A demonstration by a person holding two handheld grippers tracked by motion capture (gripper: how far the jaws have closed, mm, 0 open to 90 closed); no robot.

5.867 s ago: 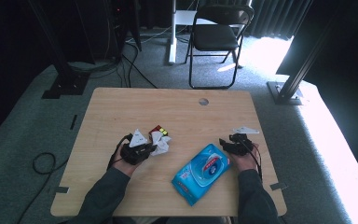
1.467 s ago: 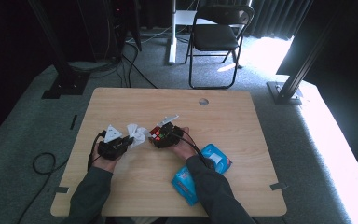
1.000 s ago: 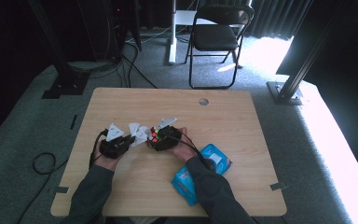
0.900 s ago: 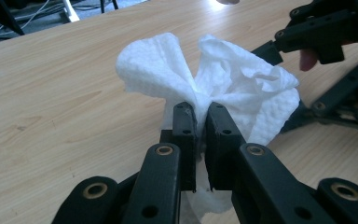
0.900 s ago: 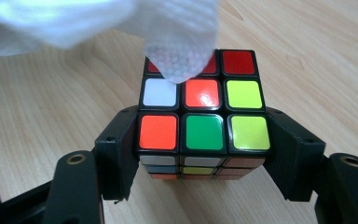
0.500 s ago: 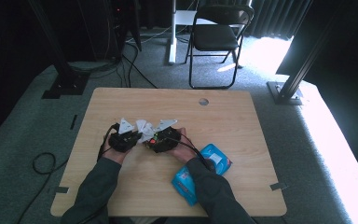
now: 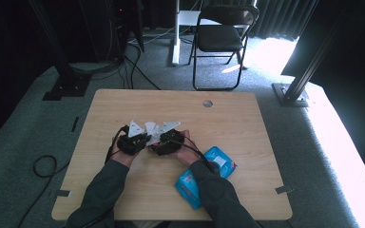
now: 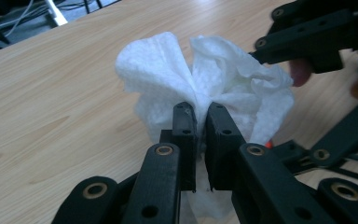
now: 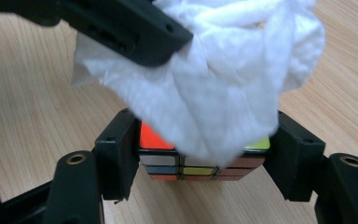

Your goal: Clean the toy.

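My right gripper [image 9: 206,161] is shut on a colour-tiled puzzle cube [image 9: 168,165] just above the wooden table [image 7: 247,123], its jaws pressing the cube's two sides. My left gripper [image 8: 198,122] is shut on a crumpled white wipe [image 8: 168,70]. That wipe [image 9: 223,84] lies over the cube's top and hides most of it. In the high view the left gripper [image 7: 133,141] and the right gripper [image 7: 168,141] sit close together left of the table's middle, with the wipe [image 7: 150,128] between them.
A blue pack of wipes [image 7: 204,176] lies at the front right, partly under the person's right forearm. A small round hole [image 7: 207,103] marks the table's far edge. A folding chair [image 7: 218,38] stands beyond the table.
My left gripper has carried the wipe rightward until it meets the cube in the right gripper. Earlier, the right gripper came over from beside the wipes pack.
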